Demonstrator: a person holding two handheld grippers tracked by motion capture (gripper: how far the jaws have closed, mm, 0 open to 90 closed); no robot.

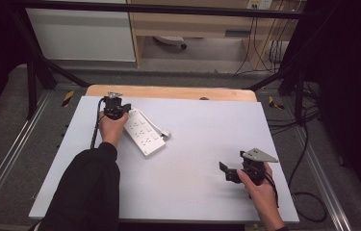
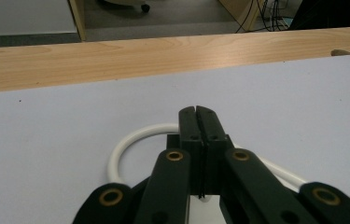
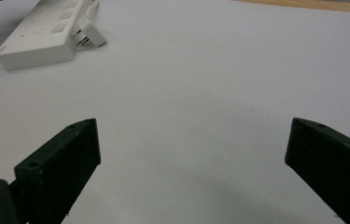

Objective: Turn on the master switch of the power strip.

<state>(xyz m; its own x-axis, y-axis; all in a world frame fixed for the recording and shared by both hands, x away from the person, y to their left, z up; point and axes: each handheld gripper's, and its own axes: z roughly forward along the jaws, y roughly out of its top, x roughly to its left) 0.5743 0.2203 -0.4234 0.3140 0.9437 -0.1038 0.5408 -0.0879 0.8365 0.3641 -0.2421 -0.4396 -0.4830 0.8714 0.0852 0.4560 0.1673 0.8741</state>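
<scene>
A white power strip (image 1: 144, 132) lies at an angle on the white table top (image 1: 207, 125), left of centre, with a white plug (image 1: 164, 134) at its right side. The left gripper (image 1: 118, 107) sits at the strip's far end, held by a hand in a black sleeve. In the left gripper view its jaws (image 2: 196, 109) are pressed together, and the strip's white cable (image 2: 116, 154) loops on the table beneath them. My right gripper (image 1: 227, 172) rests near the front right, open (image 3: 193, 126) with nothing between its jaws. It faces the strip (image 3: 42, 35) and plug (image 3: 91, 35).
A wooden strip (image 1: 168, 91) runs along the table's far edge. Black frame bars and floor cables (image 1: 308, 192) surround the table. A black cable (image 1: 95, 127) trails from the left gripper along the table's left side.
</scene>
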